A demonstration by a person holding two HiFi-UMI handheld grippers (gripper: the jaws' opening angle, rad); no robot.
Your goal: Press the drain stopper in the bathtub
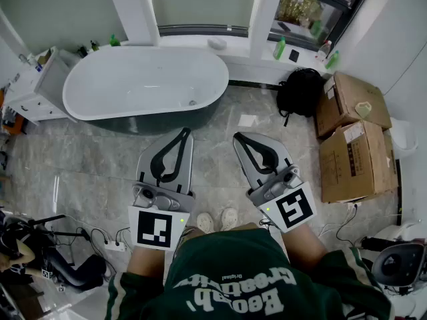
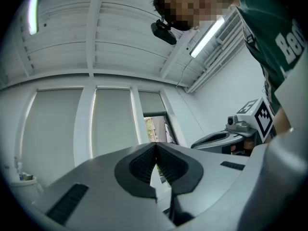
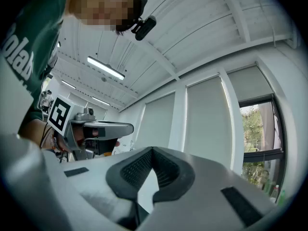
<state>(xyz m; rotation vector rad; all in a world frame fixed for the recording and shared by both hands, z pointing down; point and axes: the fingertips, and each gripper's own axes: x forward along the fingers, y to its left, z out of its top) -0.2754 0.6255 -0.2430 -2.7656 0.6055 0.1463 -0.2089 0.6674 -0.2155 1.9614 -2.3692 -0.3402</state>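
Left tool (image 1: 185,133) and right tool (image 1: 237,138) each have jaws together on nothing, held over the floor (image 1: 100,159); the stopper (image 1: 192,103) sits in the bathtub (image 1: 120,79), ahead, well apart; the tub's long axis runs left to right; the left tool looks nearer.

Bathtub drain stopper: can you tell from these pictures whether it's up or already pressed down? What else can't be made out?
- Drain stopper: in the head view it is only a tiny dark speck in the bathtub, too small to tell up from down.
- Left gripper view and right gripper view: both aim at the ceiling and windows, so the bathtub lies outside them.
- Cardboard boxes: in the head view they are closed, so their contents are hidden.
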